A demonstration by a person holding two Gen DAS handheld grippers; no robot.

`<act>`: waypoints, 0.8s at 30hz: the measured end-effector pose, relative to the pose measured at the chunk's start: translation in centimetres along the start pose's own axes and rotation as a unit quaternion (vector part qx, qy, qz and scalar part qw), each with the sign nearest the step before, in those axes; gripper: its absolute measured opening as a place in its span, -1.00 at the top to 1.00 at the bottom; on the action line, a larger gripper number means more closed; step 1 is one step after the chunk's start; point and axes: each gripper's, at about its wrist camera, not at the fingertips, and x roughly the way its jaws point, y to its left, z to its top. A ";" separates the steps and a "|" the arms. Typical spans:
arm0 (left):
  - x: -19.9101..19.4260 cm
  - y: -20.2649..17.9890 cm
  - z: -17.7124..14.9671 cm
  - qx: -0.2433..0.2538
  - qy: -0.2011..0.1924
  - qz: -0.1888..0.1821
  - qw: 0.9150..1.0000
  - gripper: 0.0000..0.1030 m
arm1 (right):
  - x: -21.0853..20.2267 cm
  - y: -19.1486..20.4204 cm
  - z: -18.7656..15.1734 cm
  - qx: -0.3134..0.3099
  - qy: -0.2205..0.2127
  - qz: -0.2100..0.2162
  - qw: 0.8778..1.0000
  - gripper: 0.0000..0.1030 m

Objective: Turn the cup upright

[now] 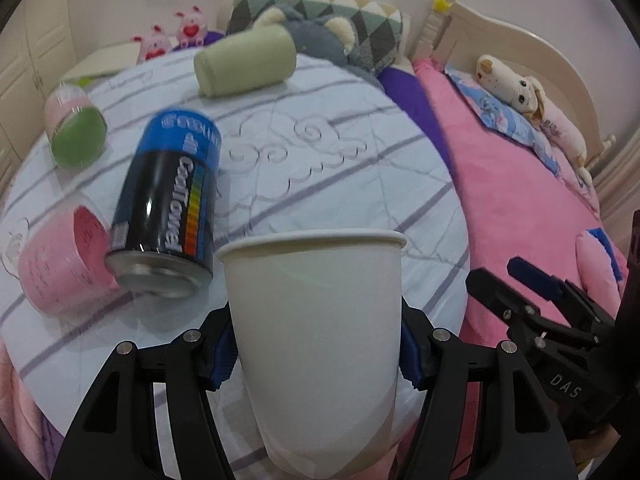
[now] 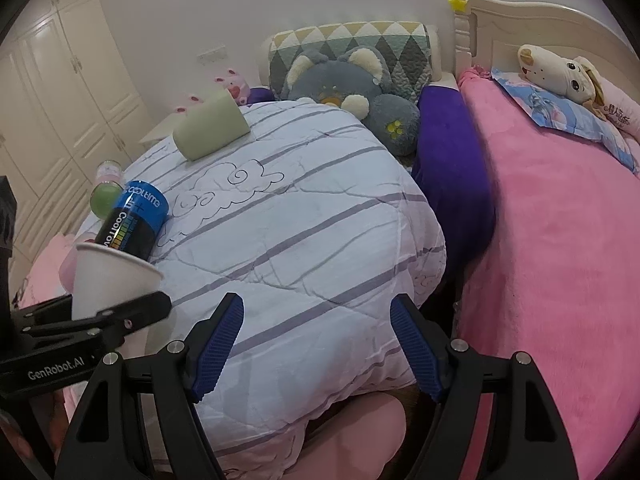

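A white paper cup (image 1: pixel 316 340) stands mouth up between the blue pads of my left gripper (image 1: pixel 316 354), which is shut on its lower wall, over the near edge of a folded striped quilt (image 1: pixel 320 168). In the right wrist view the same cup (image 2: pixel 108 280) shows at the left, held by the left gripper (image 2: pixel 100 320). My right gripper (image 2: pixel 316 344) is open and empty above the quilt's near edge (image 2: pixel 300 260). It also shows at the right of the left wrist view (image 1: pixel 520 284).
A blue and black can (image 1: pixel 168 204) lies on the quilt just left of the cup. A pink jar (image 1: pixel 60 260) and a green-lidded jar (image 1: pixel 76 128) lie further left. A green roll pillow (image 1: pixel 244 64), plush toys and a pink blanket (image 1: pixel 520 208) surround the quilt.
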 end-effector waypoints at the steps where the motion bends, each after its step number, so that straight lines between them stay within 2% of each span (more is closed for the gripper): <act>1: -0.2 0.0 0.2 0.000 -0.007 0.000 1.000 -0.27 | 0.0 -0.1 0.0 0.002 -0.001 -0.001 1.000 -0.50; 9: -0.4 -0.4 1.8 0.005 -0.065 -0.002 0.998 -0.28 | -0.1 -0.6 0.2 0.009 -0.006 -0.007 1.000 -0.50; 12: 0.1 -0.4 2.2 0.005 -0.073 0.006 0.997 -0.29 | 0.0 -0.7 0.2 0.010 -0.005 -0.009 1.000 -0.50; 22: 1.2 0.3 1.3 -0.011 -0.052 -0.007 0.999 -0.29 | 0.3 -1.1 -0.1 0.015 0.000 -0.014 1.000 -0.50; 24: 1.3 0.2 1.4 -0.008 -0.054 0.004 0.999 -0.41 | 0.3 -1.1 -0.1 0.016 0.002 -0.014 1.000 -0.50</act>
